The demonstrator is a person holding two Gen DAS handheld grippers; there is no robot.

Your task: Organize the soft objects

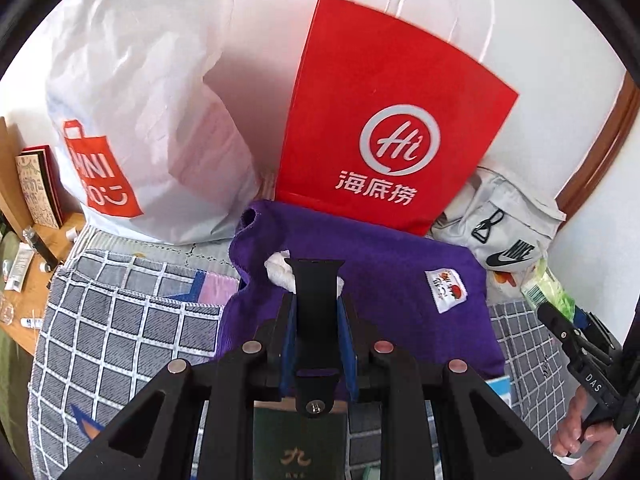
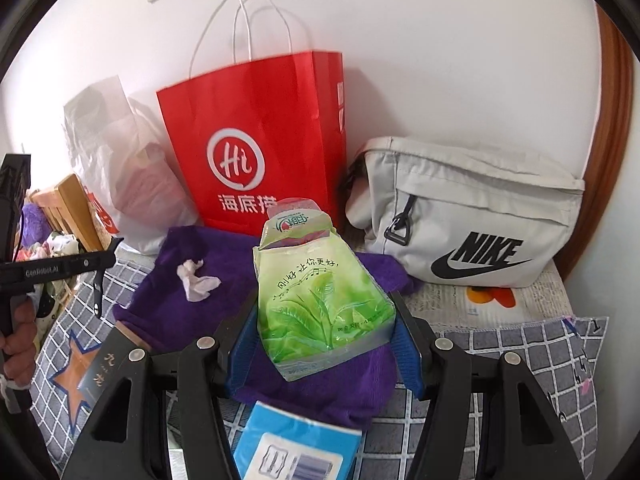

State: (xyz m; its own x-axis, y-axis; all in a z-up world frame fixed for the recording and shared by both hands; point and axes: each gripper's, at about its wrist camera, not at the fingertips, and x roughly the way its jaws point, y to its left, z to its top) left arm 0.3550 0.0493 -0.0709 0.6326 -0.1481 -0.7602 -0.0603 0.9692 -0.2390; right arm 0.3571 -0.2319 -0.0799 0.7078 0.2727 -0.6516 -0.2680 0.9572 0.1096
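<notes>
My left gripper [image 1: 317, 312] is shut on a black watch strap [image 1: 316, 300], held above a purple towel [image 1: 380, 280] on the bed. A crumpled white tissue [image 1: 280, 266] lies on the towel just beyond the strap; it also shows in the right wrist view [image 2: 196, 280]. My right gripper [image 2: 324, 344] is shut on a green tissue pack [image 2: 324, 300], held over the purple towel [image 2: 168, 300]. The pack's end shows at the right in the left wrist view [image 1: 550, 288].
A red paper bag [image 1: 384, 128] and a white plastic bag [image 1: 140, 120] stand against the wall. A grey Nike pouch [image 2: 472, 216] lies at the right. A blue box [image 2: 296, 444] and a dark booklet [image 1: 298, 440] lie on the checked bedspread [image 1: 120, 340].
</notes>
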